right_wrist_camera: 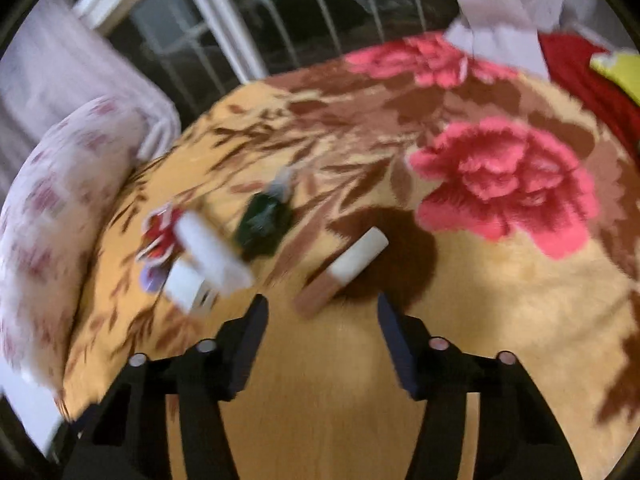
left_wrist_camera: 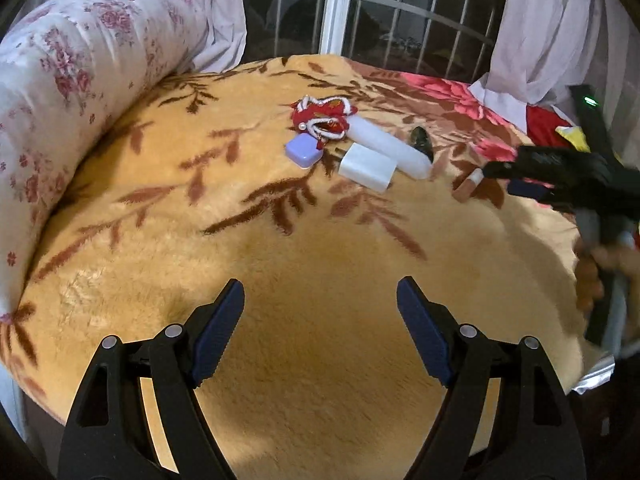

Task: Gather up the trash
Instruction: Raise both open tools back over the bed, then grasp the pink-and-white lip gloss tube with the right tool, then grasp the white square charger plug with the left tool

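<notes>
both grippers hang over bare blanket with their jaws spread and nothing between them: the left gripper (left_wrist_camera: 320, 292) above a plain stretch of the yellow fleece blanket (left_wrist_camera: 304, 248), the right gripper (right_wrist_camera: 322, 306) just short of a brown and white tube (right_wrist_camera: 342, 272), which lies apart from its fingertips on a dark leaf of the pattern. the right wrist view is blurred. the blanket covers a bed and carries brown leaf sprays and large pink flowers (right_wrist_camera: 504, 184). farther out on it sits a small cluster: a red ornament (left_wrist_camera: 322, 118), a lilac case (left_wrist_camera: 302, 151) touching it, a white box (left_wrist_camera: 367, 167) and a long white bottle (left_wrist_camera: 390, 148) lying side by side, and a dark green packet (right_wrist_camera: 262, 226) just beyond the bottle. a rolled floral quilt (left_wrist_camera: 68, 80) runs along the left edge. behind the bed stand a barred window (left_wrist_camera: 400, 12), dark outside, and pale curtains (left_wrist_camera: 560, 28) at both sides.
</notes>
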`<control>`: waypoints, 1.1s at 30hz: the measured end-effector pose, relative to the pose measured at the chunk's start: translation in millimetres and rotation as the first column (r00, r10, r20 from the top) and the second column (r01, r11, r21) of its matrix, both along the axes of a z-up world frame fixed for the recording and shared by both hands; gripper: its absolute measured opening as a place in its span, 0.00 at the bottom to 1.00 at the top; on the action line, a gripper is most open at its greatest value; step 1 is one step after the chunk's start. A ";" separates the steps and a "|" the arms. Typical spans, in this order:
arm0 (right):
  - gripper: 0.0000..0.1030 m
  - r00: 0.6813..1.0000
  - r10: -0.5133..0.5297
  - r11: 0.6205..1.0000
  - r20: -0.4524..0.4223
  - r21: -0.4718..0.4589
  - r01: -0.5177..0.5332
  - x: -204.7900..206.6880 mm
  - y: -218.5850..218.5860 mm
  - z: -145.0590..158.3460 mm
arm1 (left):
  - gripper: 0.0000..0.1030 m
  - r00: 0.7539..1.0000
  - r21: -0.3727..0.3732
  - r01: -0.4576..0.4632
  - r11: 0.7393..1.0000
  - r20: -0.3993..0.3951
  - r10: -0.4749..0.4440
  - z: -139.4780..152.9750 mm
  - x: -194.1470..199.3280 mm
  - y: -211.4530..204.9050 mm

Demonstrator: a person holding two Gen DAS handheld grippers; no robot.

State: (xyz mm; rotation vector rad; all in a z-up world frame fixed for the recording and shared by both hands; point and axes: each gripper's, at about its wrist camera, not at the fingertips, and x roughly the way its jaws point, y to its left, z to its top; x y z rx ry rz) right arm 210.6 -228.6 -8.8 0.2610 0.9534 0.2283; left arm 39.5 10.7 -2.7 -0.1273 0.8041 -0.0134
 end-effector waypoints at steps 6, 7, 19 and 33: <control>0.43 0.988 -0.078 0.993 -0.136 0.072 0.089 44.2 4.5 -24.8 | 0.75 1.000 -0.022 0.012 1.000 -0.013 -0.013 -5.7 9.5 2.7; 0.43 0.985 -0.083 0.993 -0.151 0.065 0.094 48.5 8.2 -27.9 | 0.75 1.000 -0.019 0.013 1.000 -0.012 -0.013 -6.5 10.4 2.5; 0.17 0.995 -0.091 0.995 -0.044 0.045 0.093 29.3 9.2 -24.7 | 0.79 0.999 -0.009 0.041 0.999 -0.034 -0.041 -8.6 26.1 -5.9; 0.17 0.995 -0.076 0.978 0.062 0.199 0.062 -15.6 -47.3 -28.4 | 0.79 0.965 0.073 0.154 0.985 -0.225 -0.134 -31.2 169.5 -51.7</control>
